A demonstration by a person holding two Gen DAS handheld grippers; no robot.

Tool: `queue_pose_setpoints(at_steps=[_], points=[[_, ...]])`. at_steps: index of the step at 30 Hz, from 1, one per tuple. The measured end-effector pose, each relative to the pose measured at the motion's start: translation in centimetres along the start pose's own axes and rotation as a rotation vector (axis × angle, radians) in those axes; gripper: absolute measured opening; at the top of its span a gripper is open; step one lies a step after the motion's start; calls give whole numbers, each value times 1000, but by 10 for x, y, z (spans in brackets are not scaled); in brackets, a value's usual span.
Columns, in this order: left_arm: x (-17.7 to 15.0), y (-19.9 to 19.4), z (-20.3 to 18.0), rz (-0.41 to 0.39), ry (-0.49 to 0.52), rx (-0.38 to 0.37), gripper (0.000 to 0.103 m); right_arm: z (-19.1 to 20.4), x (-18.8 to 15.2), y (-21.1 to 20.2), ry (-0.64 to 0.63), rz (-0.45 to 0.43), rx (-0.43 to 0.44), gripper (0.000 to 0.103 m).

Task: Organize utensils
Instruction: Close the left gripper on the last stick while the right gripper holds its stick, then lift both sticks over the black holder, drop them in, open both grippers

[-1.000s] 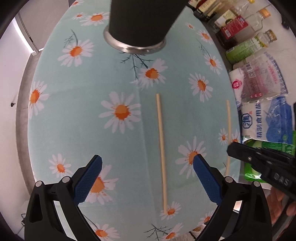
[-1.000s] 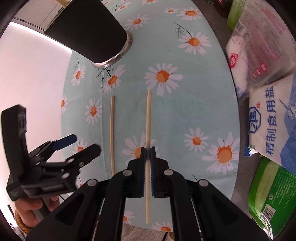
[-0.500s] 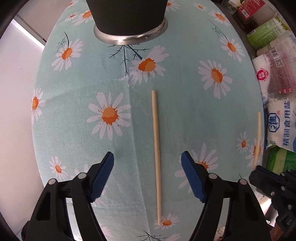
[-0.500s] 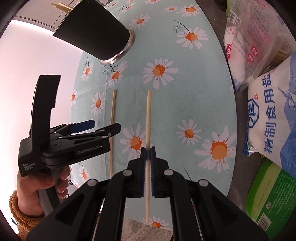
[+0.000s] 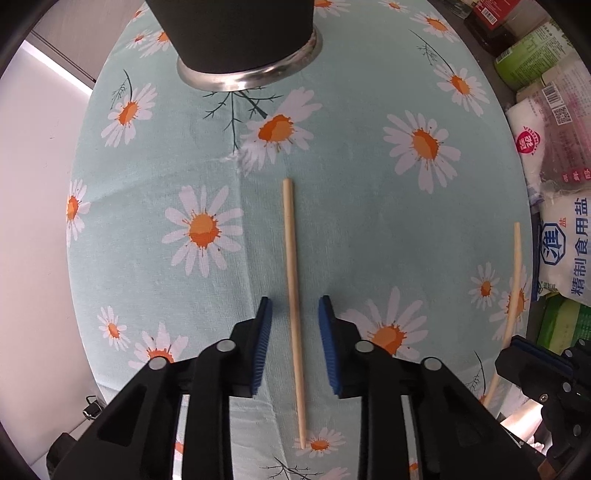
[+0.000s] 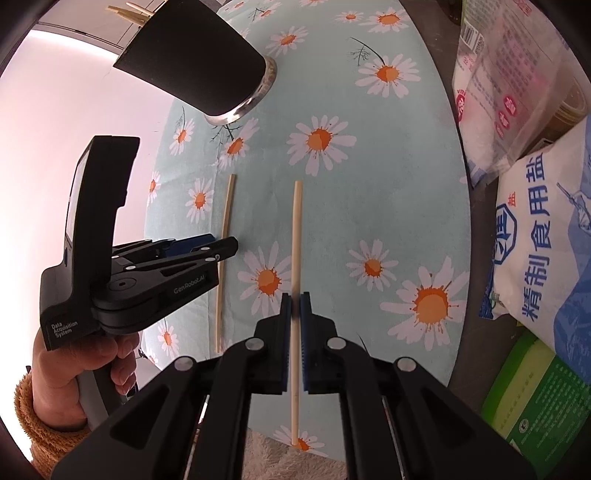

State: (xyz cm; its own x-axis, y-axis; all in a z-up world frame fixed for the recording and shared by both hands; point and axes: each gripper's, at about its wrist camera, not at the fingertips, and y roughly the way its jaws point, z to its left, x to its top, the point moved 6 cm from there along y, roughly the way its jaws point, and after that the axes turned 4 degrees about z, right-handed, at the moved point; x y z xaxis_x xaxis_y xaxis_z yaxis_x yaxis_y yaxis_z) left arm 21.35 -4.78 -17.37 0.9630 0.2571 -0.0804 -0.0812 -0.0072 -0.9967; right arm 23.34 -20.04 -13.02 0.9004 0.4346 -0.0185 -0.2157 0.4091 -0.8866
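Two pale wooden chopsticks lie side by side on the daisy tablecloth. My left gripper points straight down over the left chopstick. Its jaws are closing, the stick lies between the blue pads, and a gap shows on each side. My right gripper is shut on the right chopstick, which still lies along the cloth. A black tapered holder with a steel base stands at the far end, with chopstick ends poking from its top. From the right wrist view the left gripper straddles the other chopstick.
Salt bags, a clear packet and a green package crowd the right edge of the table. Bottles stand at the far right. The cloth's left edge drops off to a white surface. A hand with a brown fuzzy sleeve holds the left gripper.
The left gripper's jaws have narrowed from wide apart to close around the left chopstick, and it has slid over that stick. The right gripper has stayed shut on its chopstick.
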Motion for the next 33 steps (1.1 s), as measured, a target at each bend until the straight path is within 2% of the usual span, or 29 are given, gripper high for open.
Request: queue_pose_setpoints(at_steps=[7,13,17,24,33], points=[[2,2,-3,1,-2,-15,5,0,0,-2,-6,-1,-1,6],[-2,0,3,-18,12,-62,4,1,0,3,10,-6,-11,6],[-5,-5,11,-56,3,-138,4,6,4,5,20,-33,-7,6],[-18,-41,28,-223,32,-316,4,25,17,8,26,-104,75,6],[-20,-119,84,-537,38,-509,4,75,41,-18,-72,-322,142,6]])
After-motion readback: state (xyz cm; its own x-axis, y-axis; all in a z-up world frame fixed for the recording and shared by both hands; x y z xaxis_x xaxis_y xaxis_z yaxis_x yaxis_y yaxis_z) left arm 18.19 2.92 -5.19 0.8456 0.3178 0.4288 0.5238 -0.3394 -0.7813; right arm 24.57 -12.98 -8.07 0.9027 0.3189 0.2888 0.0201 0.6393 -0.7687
